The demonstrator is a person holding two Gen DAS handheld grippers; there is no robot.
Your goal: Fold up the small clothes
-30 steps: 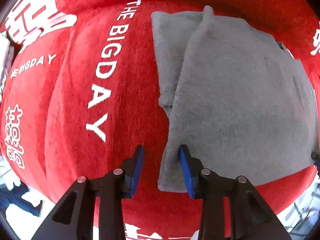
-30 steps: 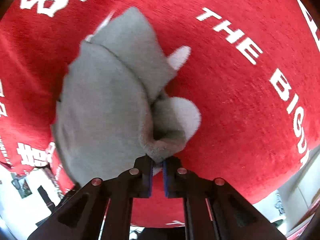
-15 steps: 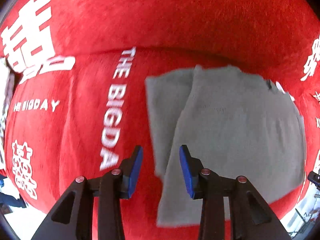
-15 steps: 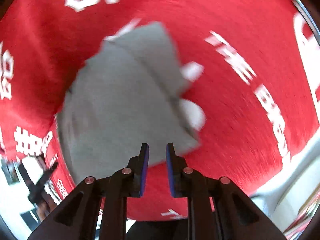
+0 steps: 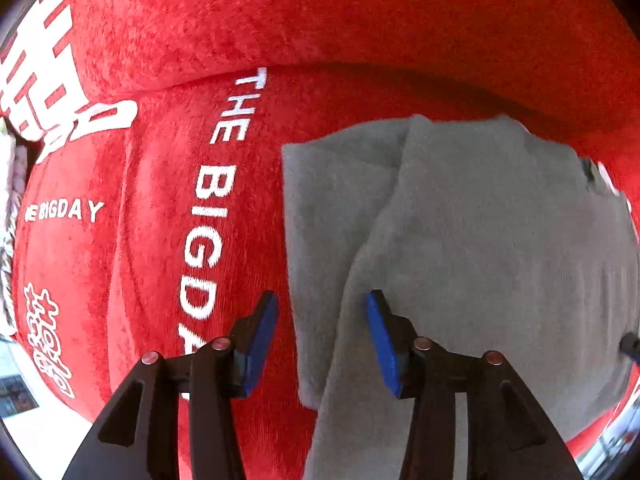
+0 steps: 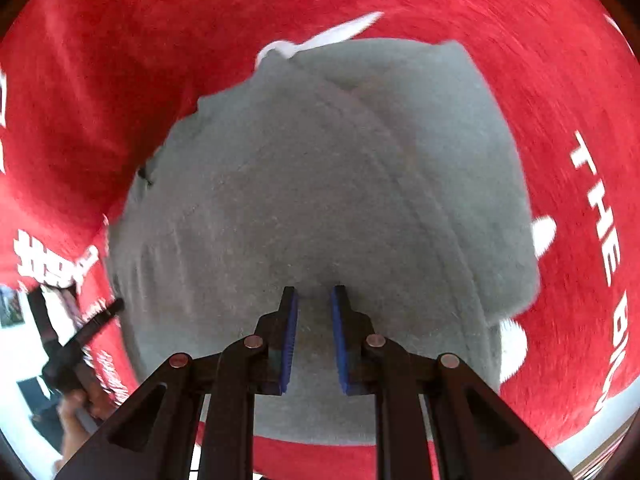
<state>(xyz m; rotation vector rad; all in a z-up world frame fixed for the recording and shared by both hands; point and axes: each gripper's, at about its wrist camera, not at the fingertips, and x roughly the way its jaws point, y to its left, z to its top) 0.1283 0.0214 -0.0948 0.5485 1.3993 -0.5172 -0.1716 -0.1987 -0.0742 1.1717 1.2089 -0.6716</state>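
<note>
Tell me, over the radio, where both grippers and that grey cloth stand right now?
Left gripper opening, empty, over the folded grey fleece garment's edge. Right gripper narrowly open, empty above it. Garment flat on red plush cover. Nothing in the way.

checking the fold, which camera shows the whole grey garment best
The right wrist view: the grey garment lies nearly whole there, its outline visible all round on the red cloth. The left wrist view shows only part of it, with the right and lower edges cut off.
</note>
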